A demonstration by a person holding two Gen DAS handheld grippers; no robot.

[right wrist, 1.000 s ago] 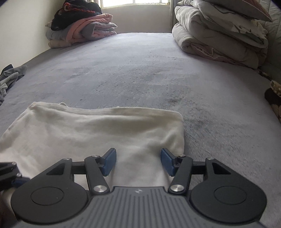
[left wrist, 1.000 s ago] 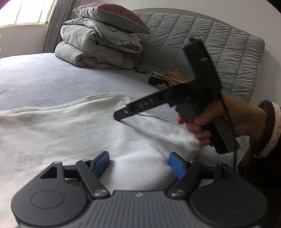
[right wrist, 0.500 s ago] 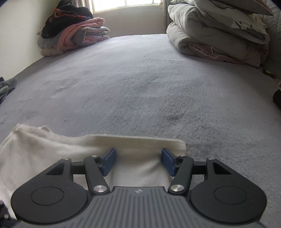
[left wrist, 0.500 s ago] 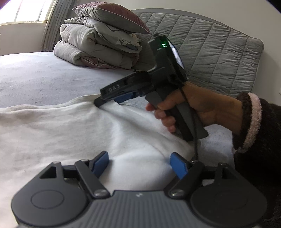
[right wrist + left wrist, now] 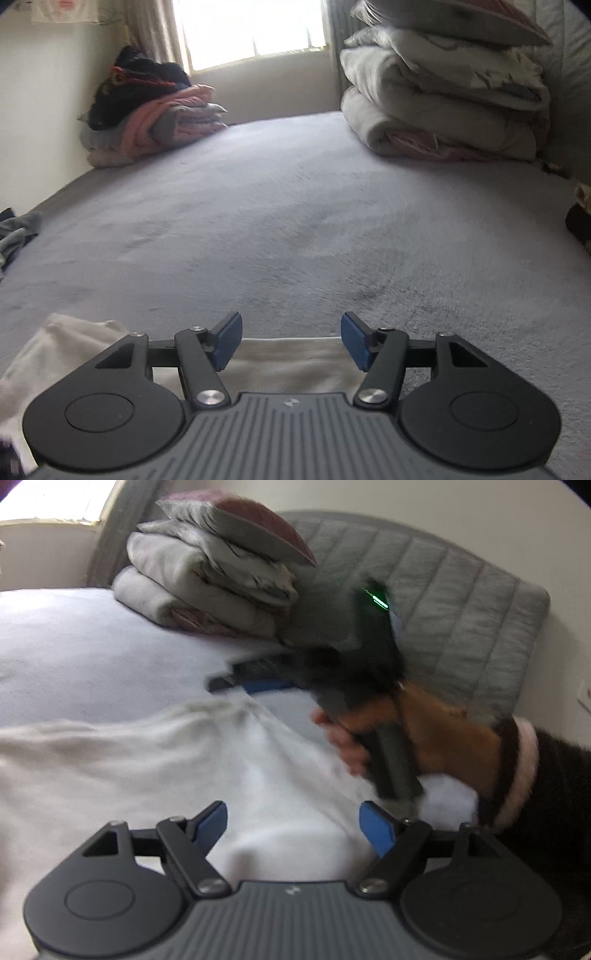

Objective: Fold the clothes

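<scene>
A white garment [image 5: 147, 775] lies spread on the grey-blue bed [image 5: 74, 657]. My left gripper [image 5: 293, 825] hangs low over its near part, jaws wide open, with a soft hump of the cloth below them and neither blue pad pressing on it. A hand [image 5: 436, 734] holds my right gripper [image 5: 229, 679], blurred, over the garment's far edge. In the right wrist view the right gripper [image 5: 291, 338] is open, and the garment's edge [image 5: 288, 360] shows just beneath its fingers without being held.
Folded duvets topped by a pillow [image 5: 443, 103] are stacked by the grey quilted headboard [image 5: 461, 620]. A pile of pink and dark clothes [image 5: 147, 118] sits in the far corner under the window. Crumpled grey cloth [image 5: 14, 236] hangs at the bed's left edge.
The right gripper has travelled across the garment to its far edge and tipped upward. Less white cloth and more of the window now show in its view. The left gripper shifted slightly.
</scene>
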